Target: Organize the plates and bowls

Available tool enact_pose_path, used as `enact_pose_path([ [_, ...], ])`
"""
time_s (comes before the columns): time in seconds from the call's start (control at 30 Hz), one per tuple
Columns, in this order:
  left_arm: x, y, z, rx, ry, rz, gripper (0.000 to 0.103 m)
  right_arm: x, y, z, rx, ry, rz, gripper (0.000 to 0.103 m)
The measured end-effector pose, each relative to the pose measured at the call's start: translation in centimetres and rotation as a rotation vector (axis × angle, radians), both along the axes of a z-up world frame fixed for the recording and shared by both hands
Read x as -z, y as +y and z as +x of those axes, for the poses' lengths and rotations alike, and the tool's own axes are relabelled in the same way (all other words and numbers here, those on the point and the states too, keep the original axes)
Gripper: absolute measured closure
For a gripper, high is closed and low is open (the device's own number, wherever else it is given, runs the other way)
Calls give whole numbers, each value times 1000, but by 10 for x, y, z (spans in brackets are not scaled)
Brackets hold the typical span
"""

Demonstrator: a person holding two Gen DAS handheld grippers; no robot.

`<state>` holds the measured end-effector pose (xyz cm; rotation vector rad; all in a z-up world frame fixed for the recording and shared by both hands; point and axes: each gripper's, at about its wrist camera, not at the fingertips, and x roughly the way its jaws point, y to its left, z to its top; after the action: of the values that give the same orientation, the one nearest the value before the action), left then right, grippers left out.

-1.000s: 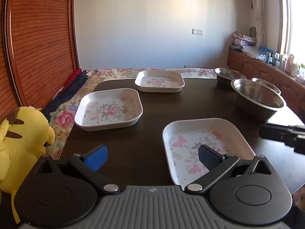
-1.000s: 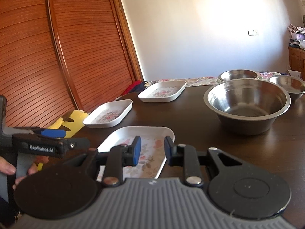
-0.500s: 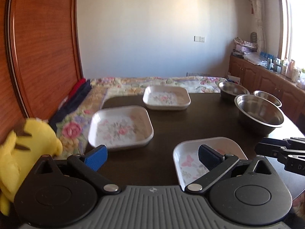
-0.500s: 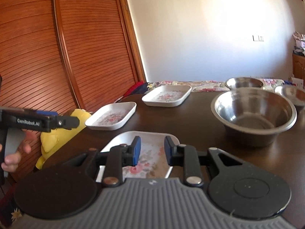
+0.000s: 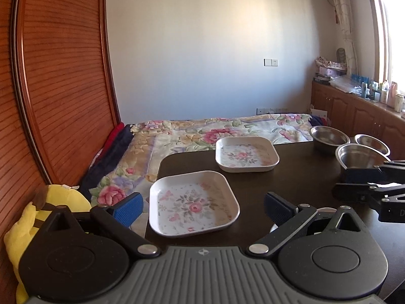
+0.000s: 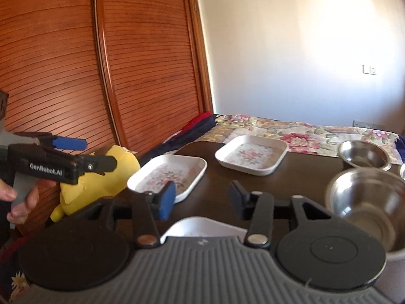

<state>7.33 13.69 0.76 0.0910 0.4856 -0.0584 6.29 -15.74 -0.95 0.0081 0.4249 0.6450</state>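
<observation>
Left wrist view, left gripper point(image 5: 202, 209) fingers spread wide over nearest plate point(image 5: 193, 204) at table point(image 5: 291, 177) edge; right gripper point(image 6: 202, 198) fingers apart, empty.

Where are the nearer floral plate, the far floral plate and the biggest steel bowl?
nearer floral plate point(image 5: 193, 204): left wrist view, on its flower-printed floor.
far floral plate point(image 5: 245, 155): left wrist view, on its printed floor.
biggest steel bowl point(image 6: 367, 202): right wrist view, on its inner wall.
</observation>
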Motion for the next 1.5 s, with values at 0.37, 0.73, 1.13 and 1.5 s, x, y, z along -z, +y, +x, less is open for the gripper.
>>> enact_pose_path([
  [0.37,31,38,41,1,64,-24,38,19,51,53,-42,115,-77,52],
  [0.73,67,77,94,-13,137,-70,61,34,97,92,-73,188,-167,60],
  [1.13,89,100,118,12,173,-154,81,42,116,121,-82,264,-188,75],
  [1.5,90,100,121,25,173,-164,85,52,121,128,-74,290,-208,80],
])
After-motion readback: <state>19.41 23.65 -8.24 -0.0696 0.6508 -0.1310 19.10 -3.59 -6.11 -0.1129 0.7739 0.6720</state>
